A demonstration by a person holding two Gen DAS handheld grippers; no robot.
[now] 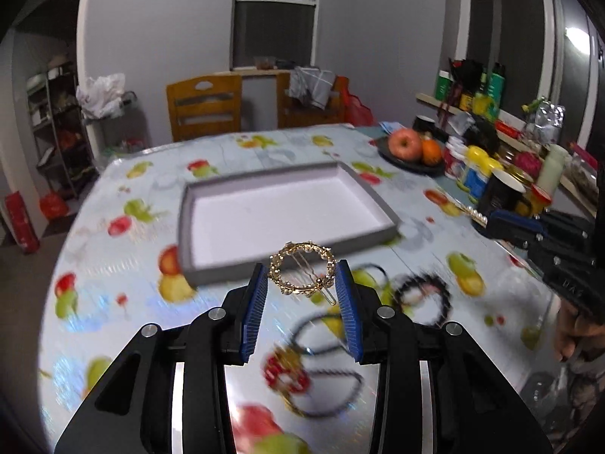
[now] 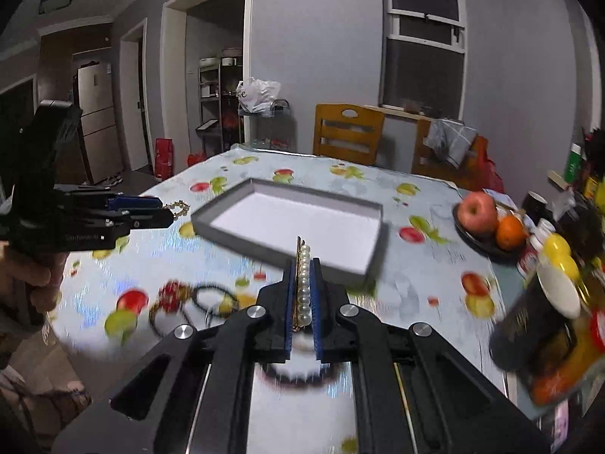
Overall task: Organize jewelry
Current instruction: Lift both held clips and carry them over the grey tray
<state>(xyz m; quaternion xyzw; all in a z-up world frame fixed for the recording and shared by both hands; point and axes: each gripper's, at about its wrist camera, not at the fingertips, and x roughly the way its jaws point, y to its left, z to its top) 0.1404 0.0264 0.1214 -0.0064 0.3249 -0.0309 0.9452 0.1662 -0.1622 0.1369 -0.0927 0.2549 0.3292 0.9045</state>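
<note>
My left gripper (image 1: 301, 278) is shut on a round gold hair clip (image 1: 302, 274), held flat between the blue pads above the table, just short of the near edge of an empty grey tray with a white floor (image 1: 189, 238). My right gripper (image 2: 303, 265) is shut on a pearl hair clip (image 2: 303, 283), a straight row of pearls on a gold bar, standing upright between the pads in front of the same tray (image 2: 372, 261). The left gripper (image 2: 172, 212) also shows at the left of the right wrist view with the gold clip (image 2: 181, 208). Black hair ties (image 1: 427, 299) and a red beaded piece (image 1: 285, 372) lie on the tablecloth.
A dark plate with an apple and an orange (image 1: 412, 147) stands behind the tray to the right. Jars, bottles and a black cup (image 1: 503, 189) crowd the right edge. Two wooden chairs (image 1: 204, 108) stand behind the table. A hand (image 2: 30, 276) holds the left gripper.
</note>
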